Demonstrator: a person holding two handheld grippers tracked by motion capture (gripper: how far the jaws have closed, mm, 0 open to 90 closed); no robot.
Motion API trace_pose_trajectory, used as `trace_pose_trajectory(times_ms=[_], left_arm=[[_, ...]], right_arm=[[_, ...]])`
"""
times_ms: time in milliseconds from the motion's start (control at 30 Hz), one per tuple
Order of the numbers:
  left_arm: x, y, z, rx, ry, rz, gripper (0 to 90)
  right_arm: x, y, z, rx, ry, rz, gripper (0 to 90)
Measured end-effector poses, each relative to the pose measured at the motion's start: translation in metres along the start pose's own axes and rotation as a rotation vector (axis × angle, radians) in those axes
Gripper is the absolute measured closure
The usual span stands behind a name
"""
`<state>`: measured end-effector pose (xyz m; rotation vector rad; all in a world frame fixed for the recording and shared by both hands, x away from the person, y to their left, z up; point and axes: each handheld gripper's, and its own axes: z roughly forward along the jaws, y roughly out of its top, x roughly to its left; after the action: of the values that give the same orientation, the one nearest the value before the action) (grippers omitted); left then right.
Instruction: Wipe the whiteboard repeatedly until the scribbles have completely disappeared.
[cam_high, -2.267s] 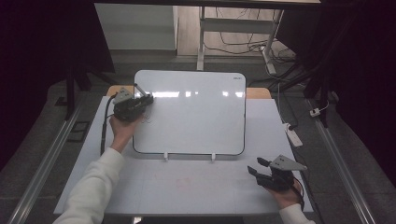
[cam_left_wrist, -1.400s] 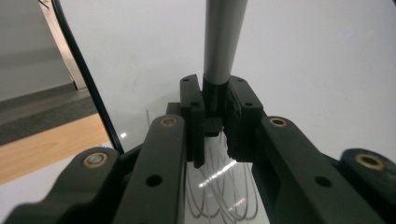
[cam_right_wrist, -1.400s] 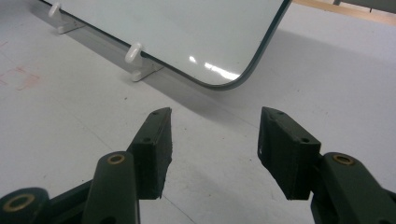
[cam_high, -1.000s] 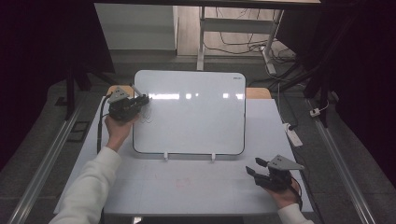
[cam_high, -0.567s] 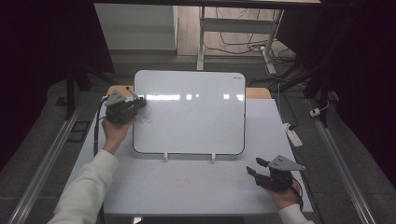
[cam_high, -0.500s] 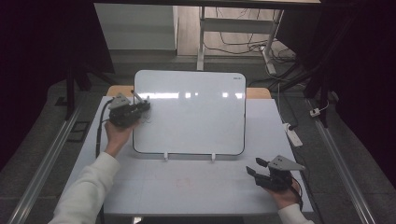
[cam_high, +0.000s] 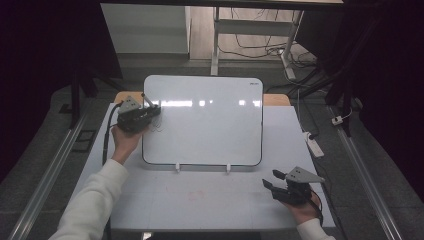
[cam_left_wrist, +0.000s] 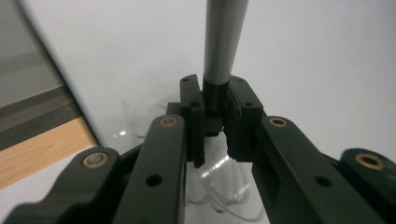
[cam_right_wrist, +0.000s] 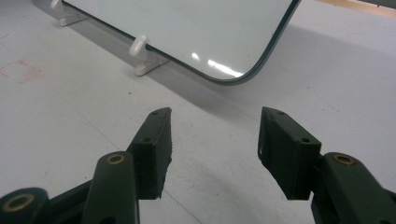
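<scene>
A white whiteboard stands tilted on the pale table, held by two white clips. My left gripper is at the board's upper left edge, shut on a grey marker. In the left gripper view the marker runs forward from between the jaws of the gripper, over the board, where faint scribbles show. My right gripper rests near the table's front right corner, open with nothing between its jaws, facing the board's lower corner.
A wooden strip shows behind the board. A white power strip lies on the floor off the table's right edge, with cables farther back. A faint red smudge marks the table in front of the board.
My left gripper with the marker has shifted slightly left and toward the person along the board's left edge. The right gripper has stayed still.
</scene>
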<state>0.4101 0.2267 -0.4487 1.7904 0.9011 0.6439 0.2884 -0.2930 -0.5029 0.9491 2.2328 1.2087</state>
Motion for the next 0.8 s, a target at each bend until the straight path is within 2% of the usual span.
trace_pose_trajectory(times_ms=[33, 67, 133, 200, 333, 400, 433, 533, 600, 700, 767, 800], left_arm=[[0.002, 0.001, -0.001, 0.000, 0.009, 0.008, 77.7], [0.007, 0.004, -0.002, -0.008, 0.032, -0.012, 77.7], [0.026, 0.008, -0.008, -0.038, 0.073, -0.083, 77.7], [0.035, 0.009, -0.010, -0.043, 0.081, -0.117, 77.7], [0.032, 0.010, -0.010, -0.035, 0.090, -0.073, 77.7], [0.035, 0.013, -0.010, -0.037, 0.101, -0.082, 77.7], [0.036, 0.013, -0.010, -0.039, 0.093, -0.098, 77.7], [0.029, 0.010, -0.011, -0.008, 0.085, -0.058, 77.7], [0.023, -0.001, -0.012, -0.007, 0.057, -0.058, 77.8], [0.012, -0.013, -0.014, -0.002, 0.033, -0.028, 77.7], [0.015, -0.010, -0.014, -0.011, 0.032, -0.041, 77.7], [0.018, -0.006, -0.013, -0.017, 0.048, -0.041, 77.7]], right_arm=[[0.000, 0.000, 0.000, 0.000, -0.001, 0.000, 44.5], [0.000, 0.001, -0.001, -0.003, -0.002, 0.001, 44.5], [0.000, 0.002, -0.002, -0.007, -0.006, 0.004, 44.5], [0.000, 0.002, -0.003, -0.012, -0.007, 0.003, 44.5], [0.001, 0.002, -0.002, -0.010, -0.002, 0.002, 44.5], [0.000, 0.001, 0.000, -0.003, 0.001, 0.003, 44.5], [0.001, 0.000, 0.001, 0.001, 0.002, 0.002, 44.4], [0.002, 0.000, 0.000, -0.001, 0.004, -0.001, 44.4], [0.001, 0.001, -0.002, -0.007, 0.003, 0.002, 44.4], [0.000, 0.000, -0.001, -0.005, 0.003, 0.005, 44.4], [-0.001, -0.001, 0.000, -0.001, 0.000, 0.006, 44.4], [-0.001, -0.001, 0.000, -0.001, -0.001, 0.006, 44.4]])
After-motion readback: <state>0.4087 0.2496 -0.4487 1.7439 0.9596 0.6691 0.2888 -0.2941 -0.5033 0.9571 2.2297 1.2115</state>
